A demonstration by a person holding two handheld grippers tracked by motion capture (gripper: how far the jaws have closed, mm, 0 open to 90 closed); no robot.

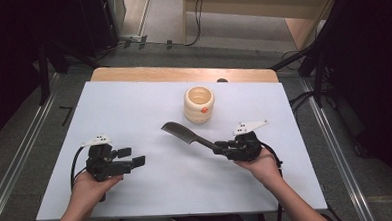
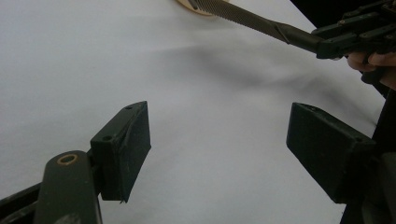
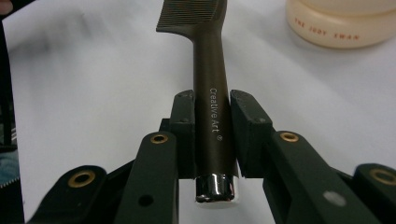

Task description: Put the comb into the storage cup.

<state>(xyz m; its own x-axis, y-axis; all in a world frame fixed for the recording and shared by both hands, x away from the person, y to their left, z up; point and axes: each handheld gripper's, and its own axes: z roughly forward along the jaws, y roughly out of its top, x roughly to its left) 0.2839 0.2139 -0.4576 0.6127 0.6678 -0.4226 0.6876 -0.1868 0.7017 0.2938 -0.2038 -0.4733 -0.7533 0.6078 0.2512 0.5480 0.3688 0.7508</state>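
A dark comb (image 1: 184, 133) hangs above the white table (image 1: 133, 105), its toothed end pointing up-left toward a cream ribbed cup (image 1: 199, 104). My right gripper (image 1: 221, 146) is shut on the comb's handle (image 3: 212, 121), which bears white lettering and a shiny end cap. In the left gripper view the comb (image 2: 252, 21) crosses the top with the right gripper (image 2: 355, 35) behind it. My left gripper (image 1: 136, 157) rests at the table's left, jaws open with nothing between its pads (image 2: 128, 144).
The cream cup (image 3: 343, 21) stands just beyond the comb's teeth, with a small orange spot on its side. A wooden strip (image 1: 182, 73) edges the table's far side. Dark stands and cables line the floor around.
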